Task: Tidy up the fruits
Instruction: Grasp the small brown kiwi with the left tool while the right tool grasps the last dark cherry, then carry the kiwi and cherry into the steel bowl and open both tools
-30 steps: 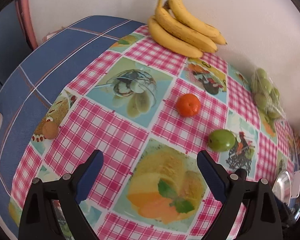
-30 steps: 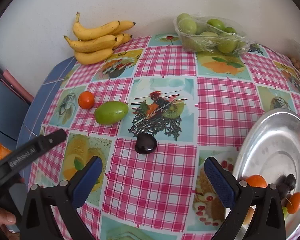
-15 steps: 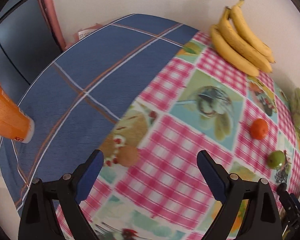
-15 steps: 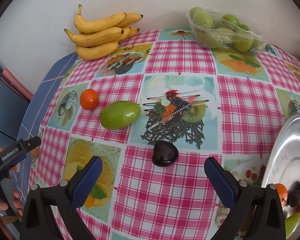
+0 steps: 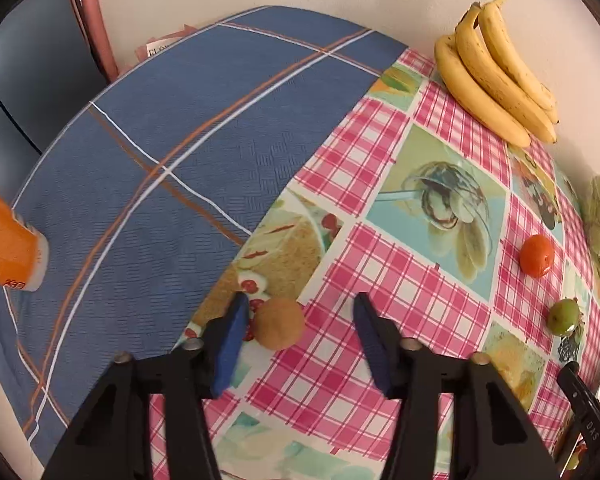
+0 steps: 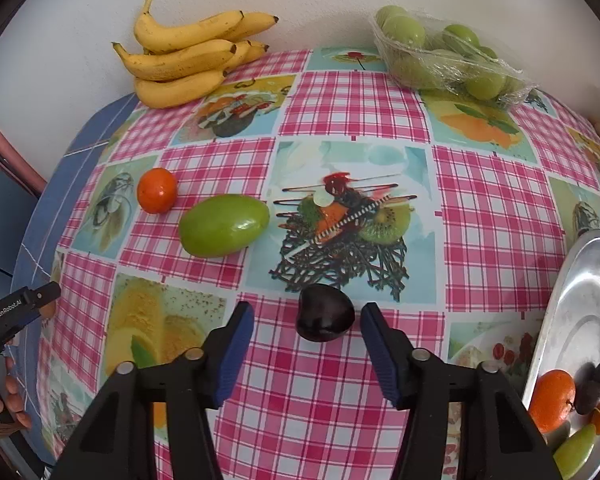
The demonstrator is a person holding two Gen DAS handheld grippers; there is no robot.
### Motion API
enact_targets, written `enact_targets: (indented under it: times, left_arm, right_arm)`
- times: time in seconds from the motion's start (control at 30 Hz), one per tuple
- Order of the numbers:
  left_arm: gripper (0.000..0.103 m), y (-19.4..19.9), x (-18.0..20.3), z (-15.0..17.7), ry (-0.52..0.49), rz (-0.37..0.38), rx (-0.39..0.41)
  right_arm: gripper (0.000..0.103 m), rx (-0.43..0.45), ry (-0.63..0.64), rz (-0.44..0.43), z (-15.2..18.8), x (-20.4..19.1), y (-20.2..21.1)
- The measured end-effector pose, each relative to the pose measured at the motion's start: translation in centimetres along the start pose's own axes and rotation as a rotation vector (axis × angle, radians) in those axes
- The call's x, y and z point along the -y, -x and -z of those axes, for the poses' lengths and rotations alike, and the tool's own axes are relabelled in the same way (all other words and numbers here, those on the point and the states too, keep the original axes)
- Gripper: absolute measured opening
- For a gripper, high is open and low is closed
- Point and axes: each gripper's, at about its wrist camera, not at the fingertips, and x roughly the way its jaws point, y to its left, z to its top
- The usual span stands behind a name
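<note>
A round brown fruit (image 5: 279,323) lies on the checked tablecloth between the jaws of my left gripper (image 5: 301,304). It sits close to the left pad, with a wide gap to the right one, and the jaws are closing. A dark plum (image 6: 325,318) lies between the jaws of my right gripper (image 6: 308,309), with a gap on both sides, and these jaws are closing too. A tangerine (image 6: 157,190) and an oblong green fruit (image 6: 224,225) lie farther back on the left. The metal plate (image 6: 580,300) at the right edge holds several fruits.
Bananas (image 6: 188,60) and a wrapped tray of green fruits (image 6: 448,52) lie against the back wall. An orange cup (image 5: 4,248) lies on the blue cloth (image 5: 180,140) at the far left. A hand (image 6: 4,396) holding the left gripper shows at the left edge.
The left gripper swung left across the table to the brown fruit and sank toward it. The right gripper came closer to the plum. Both pairs of jaws have narrowed.
</note>
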Motion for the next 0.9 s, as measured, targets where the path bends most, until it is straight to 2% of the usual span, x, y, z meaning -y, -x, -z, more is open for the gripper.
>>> enact_targets:
  times: [0.03, 0.1, 0.13, 0.27, 0.57, 0.9]
  left_arm:
    - [0.042, 0.0, 0.1, -0.1, -0.003, -0.012, 0.006]
    - [0.027, 0.0, -0.2, -0.3, 0.006, -0.013, 0.011]
    - [0.026, 0.0, -0.3, -0.3, 0.011, -0.006, 0.013]
    - [0.026, 0.0, -0.2, -0.5, 0.012, -0.003, 0.017]
    - [0.026, 2.6, 1.9, -0.2, -0.040, 0.016, 0.047]
    - [0.026, 5.7, 5.5, 2.1, -0.115, 0.084, 0.071]
  right_arm:
    - [0.045, -0.001, -0.002, 0.006, 0.0, 0.0, 0.0]
    - [0.041, 0.003, -0.007, 0.011, 0.0, 0.2, 0.0]
    - [0.038, 0.004, -0.013, 0.006, 0.0, 0.2, 0.0]
    - [0.031, 0.003, -0.028, -0.006, 0.0, 0.5, 0.1]
    - [0.031, 0.013, -0.043, -0.025, -0.1, 0.9, 1.2]
    - [0.031, 0.028, -0.072, -0.032, 0.6, 2.0, 4.3]
